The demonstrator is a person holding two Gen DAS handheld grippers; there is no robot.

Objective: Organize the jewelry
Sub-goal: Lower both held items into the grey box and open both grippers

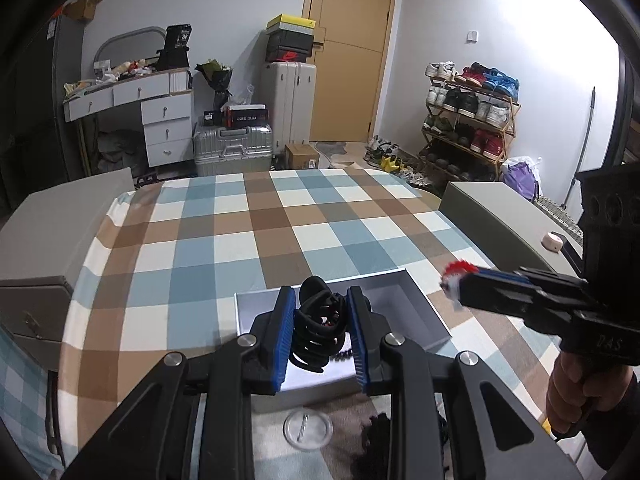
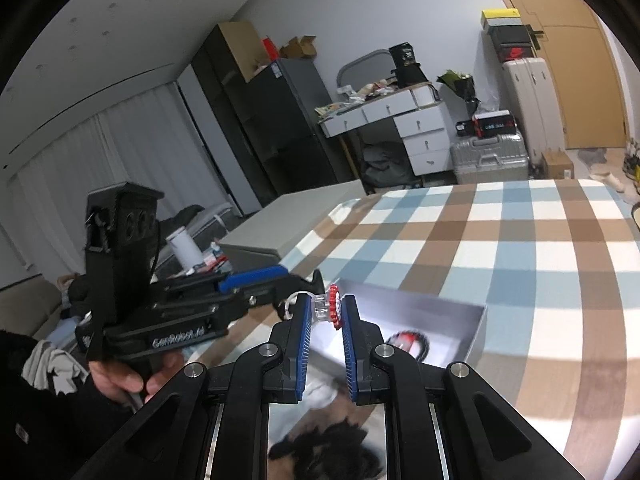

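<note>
In the left wrist view my left gripper (image 1: 320, 296) is shut on a bundle of black coiled bands (image 1: 320, 322), held above an open white box (image 1: 394, 296) on the checked cloth. My right gripper (image 1: 456, 285) comes in from the right, level with the box's far corner, gripping a small red and white piece (image 1: 458, 270). In the right wrist view the right gripper (image 2: 327, 303) is shut on that red and white toothed piece (image 2: 334, 310), which has a clear part. The left gripper (image 2: 304, 285) shows just left of it, held in a hand (image 2: 120, 380). A red and black bracelet (image 2: 408, 342) lies in the box (image 2: 476, 330).
A clear round dish (image 1: 308, 428) with a pin lies on the cloth (image 1: 248, 232) near me, beside dark fuzzy items (image 1: 376, 432). Grey cabinets (image 1: 48, 232) flank the bed on both sides. A small pink object (image 1: 552, 242) sits on the right one.
</note>
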